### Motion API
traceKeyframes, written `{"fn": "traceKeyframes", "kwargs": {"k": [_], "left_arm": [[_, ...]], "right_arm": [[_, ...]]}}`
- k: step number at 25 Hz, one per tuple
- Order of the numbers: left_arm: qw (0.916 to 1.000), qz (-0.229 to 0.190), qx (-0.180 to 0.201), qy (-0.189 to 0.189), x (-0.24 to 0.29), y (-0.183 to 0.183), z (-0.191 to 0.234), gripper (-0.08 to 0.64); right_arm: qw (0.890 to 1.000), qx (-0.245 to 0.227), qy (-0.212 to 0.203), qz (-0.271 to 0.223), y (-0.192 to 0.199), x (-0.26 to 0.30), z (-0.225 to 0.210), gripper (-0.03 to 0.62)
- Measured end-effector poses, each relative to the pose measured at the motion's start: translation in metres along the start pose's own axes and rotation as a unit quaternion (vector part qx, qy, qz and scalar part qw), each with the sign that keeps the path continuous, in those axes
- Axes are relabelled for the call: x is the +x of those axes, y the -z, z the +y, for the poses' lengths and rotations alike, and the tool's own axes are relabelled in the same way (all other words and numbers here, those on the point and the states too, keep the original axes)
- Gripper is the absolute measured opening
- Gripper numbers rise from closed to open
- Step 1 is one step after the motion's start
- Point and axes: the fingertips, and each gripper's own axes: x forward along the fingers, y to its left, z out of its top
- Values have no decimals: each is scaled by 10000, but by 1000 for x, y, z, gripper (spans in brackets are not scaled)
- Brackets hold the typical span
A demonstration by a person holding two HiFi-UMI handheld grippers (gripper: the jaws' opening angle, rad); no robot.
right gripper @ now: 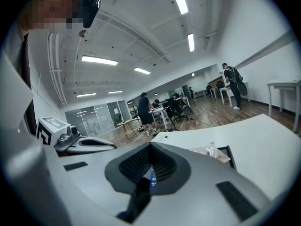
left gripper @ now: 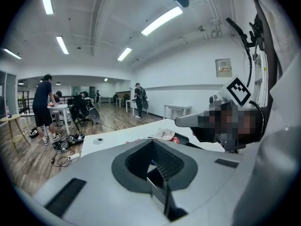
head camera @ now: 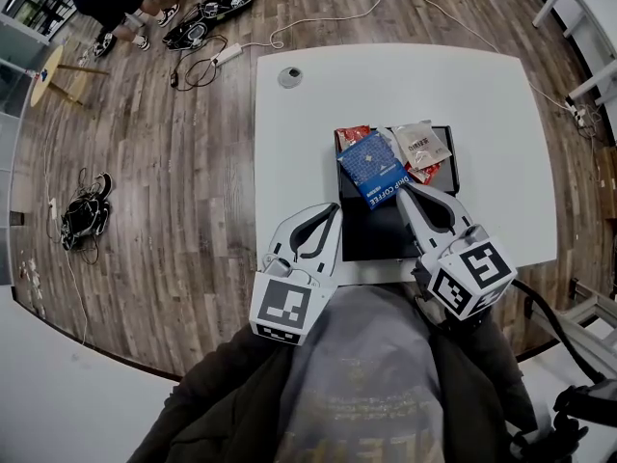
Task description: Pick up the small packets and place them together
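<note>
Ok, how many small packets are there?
4, all at the black tray: a blue packet pinched by the right gripper, a red packet behind it, a clear packet far right, a second red packet under that. More may be hidden.

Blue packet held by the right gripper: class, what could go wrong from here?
1. The right gripper is shut on just the near corner of the blue packet, so the packet might slip free or twist when moved.
2. The blue packet seems to lie over a red packet on the black tray; moving it could drag that one along.
</note>
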Motion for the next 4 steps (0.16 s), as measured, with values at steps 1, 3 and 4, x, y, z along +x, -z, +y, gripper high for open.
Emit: {"fn": "traceKeyframes", "kwargs": {"k": [1,3,4], "left_arm": [[10000,11,-8,-16,0,1,0,3],[10000,48,-29,-69,-1,5,2,3],[9999,69,-41,-100,-2,8,3,3]], "right_arm": [[10000,5,-21,8,1,1,0,3],[10000,22,-86,26,4,5,1,3],[9999,31,-122,35,6,7,2,3]]}}
